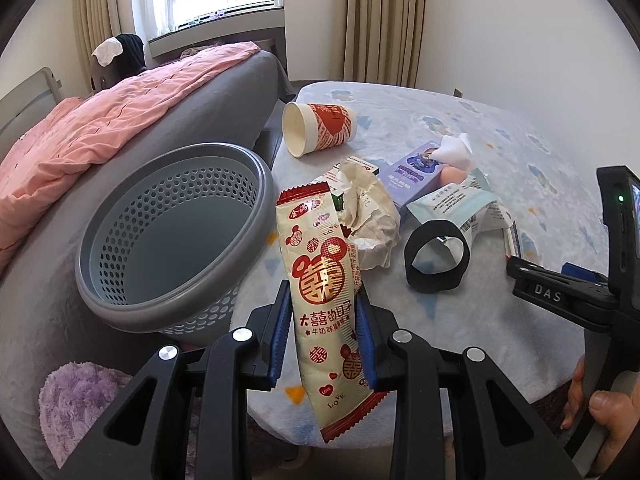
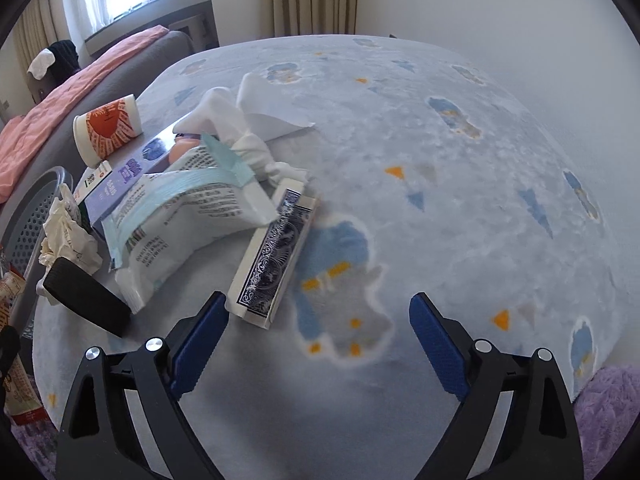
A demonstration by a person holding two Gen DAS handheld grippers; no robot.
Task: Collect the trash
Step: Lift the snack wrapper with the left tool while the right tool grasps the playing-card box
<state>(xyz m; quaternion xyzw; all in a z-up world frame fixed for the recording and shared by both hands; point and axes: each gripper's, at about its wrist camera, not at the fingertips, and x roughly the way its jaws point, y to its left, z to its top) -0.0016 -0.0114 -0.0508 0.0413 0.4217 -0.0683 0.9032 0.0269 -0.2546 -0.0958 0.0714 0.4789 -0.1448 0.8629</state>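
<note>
My left gripper (image 1: pixel 324 316) is shut on a long cream and red snack wrapper (image 1: pixel 320 276), held upright above the table edge just right of a grey perforated waste basket (image 1: pixel 168 240), which looks bare inside. On the pale blue table cover (image 2: pixel 440 200) lie a tipped red and white paper cup (image 1: pixel 316 128), crumpled paper (image 1: pixel 368 216), a black band (image 1: pixel 436 258), a white and teal pouch (image 2: pixel 180 216), a purple box (image 1: pixel 416 172) and white tissue (image 2: pixel 248 120). My right gripper (image 2: pixel 316 336) stands open over the cover, with a blue patterned card box (image 2: pixel 272 256) just beyond its left finger.
A grey bed with a pink quilt (image 1: pixel 92 128) runs behind the basket. A purple fluffy rug (image 1: pixel 76 400) lies on the floor below. In the left wrist view the right gripper's black body (image 1: pixel 568 296) and a hand (image 1: pixel 600 408) show at the right edge.
</note>
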